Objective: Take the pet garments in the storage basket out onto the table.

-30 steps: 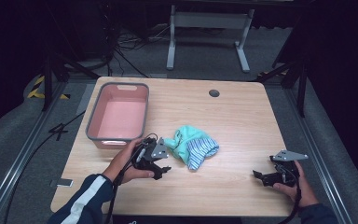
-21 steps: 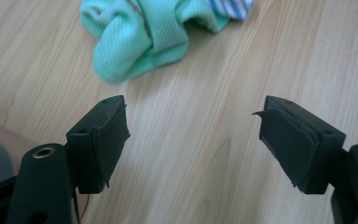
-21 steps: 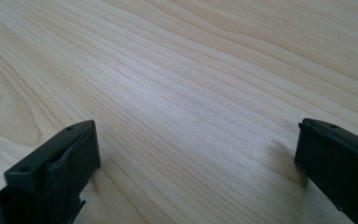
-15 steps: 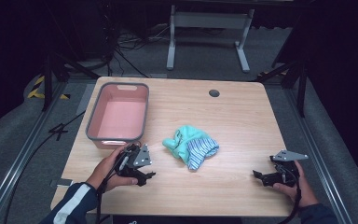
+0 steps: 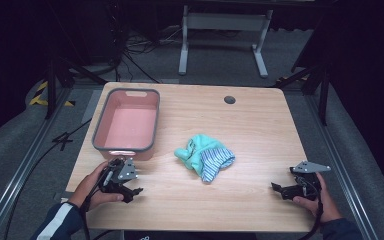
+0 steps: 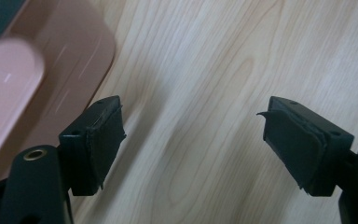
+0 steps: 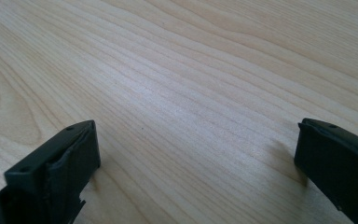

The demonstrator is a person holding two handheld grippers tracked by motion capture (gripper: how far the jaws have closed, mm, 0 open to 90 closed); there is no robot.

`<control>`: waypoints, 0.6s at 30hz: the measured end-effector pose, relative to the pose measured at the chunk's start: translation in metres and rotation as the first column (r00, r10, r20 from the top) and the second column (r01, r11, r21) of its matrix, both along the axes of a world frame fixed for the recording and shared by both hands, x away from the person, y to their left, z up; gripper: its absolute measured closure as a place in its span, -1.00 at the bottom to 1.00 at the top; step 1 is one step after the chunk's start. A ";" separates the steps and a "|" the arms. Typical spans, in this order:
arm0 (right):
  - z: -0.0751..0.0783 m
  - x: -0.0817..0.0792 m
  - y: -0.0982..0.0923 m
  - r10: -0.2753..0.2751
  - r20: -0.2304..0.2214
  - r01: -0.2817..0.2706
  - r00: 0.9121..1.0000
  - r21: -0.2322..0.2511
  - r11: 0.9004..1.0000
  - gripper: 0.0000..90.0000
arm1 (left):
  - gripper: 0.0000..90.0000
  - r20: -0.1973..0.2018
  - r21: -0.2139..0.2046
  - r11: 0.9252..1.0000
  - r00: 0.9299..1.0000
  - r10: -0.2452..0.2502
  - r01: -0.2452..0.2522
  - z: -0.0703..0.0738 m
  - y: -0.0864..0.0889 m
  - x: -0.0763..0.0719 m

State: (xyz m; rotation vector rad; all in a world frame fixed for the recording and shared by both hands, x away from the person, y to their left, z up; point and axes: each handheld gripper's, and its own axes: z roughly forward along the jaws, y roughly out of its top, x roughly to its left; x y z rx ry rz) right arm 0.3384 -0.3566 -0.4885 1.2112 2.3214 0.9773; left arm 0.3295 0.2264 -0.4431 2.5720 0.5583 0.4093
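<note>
Wooden counter (image 5: 260, 125) is carrying 3 items, placed relative to the pink bin (image 5: 128, 125). Crumpled teal and striped cloth (image 5: 205, 157) is lying well right of the bin, untouched. Left claw (image 5: 136, 191) is hovering just below the bin's near wall, jaws wide, having just been opening, nothing between them. Right claw (image 5: 275, 187) is sitting far right of the bin, jaws wide and empty.

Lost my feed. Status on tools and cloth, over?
Left tool open, empty, near the bin. Right tool open, empty, at table edge. Cloth bunched mid-table, untouched. Nothing in the way.
</note>
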 end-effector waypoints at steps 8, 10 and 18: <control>0.000 0.000 0.000 0.000 0.000 0.000 1.000 0.000 1.000 -0.99 | -0.56 -0.010 -0.041 0.997 0.998 0.068 -0.068 -0.011 0.027 -0.005; 0.000 0.000 0.000 0.000 0.000 0.000 1.000 0.000 1.000 -0.99 | -0.56 -0.013 -0.048 0.996 0.997 0.073 -0.074 -0.012 0.029 -0.006; 0.000 0.000 0.000 0.000 0.000 0.000 1.000 0.000 1.000 -0.99 | -0.58 -0.011 -0.104 0.987 0.993 0.122 -0.122 -0.019 0.049 -0.011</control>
